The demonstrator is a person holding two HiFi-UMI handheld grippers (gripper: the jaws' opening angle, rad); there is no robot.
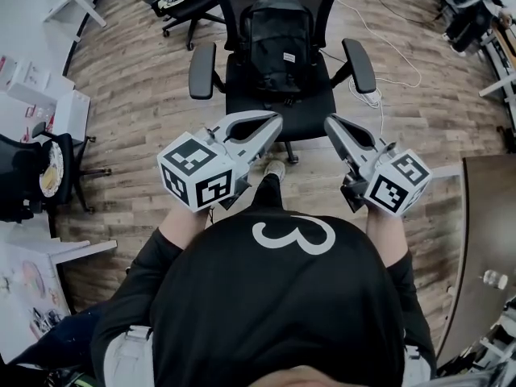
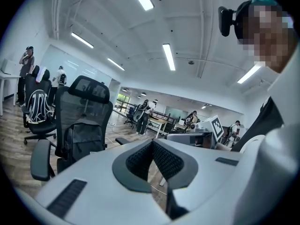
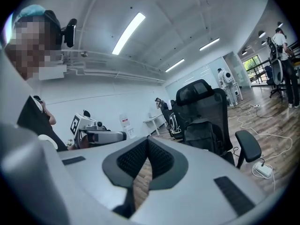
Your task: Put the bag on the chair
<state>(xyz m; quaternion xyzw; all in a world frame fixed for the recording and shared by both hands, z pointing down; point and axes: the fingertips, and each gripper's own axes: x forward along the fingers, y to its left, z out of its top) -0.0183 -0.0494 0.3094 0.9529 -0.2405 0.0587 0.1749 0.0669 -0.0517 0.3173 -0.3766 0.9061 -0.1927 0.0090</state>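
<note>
A black backpack (image 1: 278, 43) stands upright on the seat of the black office chair (image 1: 310, 111), leaning on its backrest. It also shows as the backpack (image 2: 84, 142) in the left gripper view and the backpack (image 3: 204, 132) in the right gripper view. My left gripper (image 1: 274, 121) is shut and empty, held in front of the chair's seat edge. My right gripper (image 1: 330, 122) is shut with nothing in it, level with the left, clear of the bag. Both point toward the chair.
Another office chair (image 1: 181, 2) stands at the back left. White cables and a power strip (image 1: 369, 95) lie on the wood floor right of the chair. White desks (image 1: 48, 95) line the left; a dark table (image 1: 484, 240) sits at the right. Several people stand in the distance.
</note>
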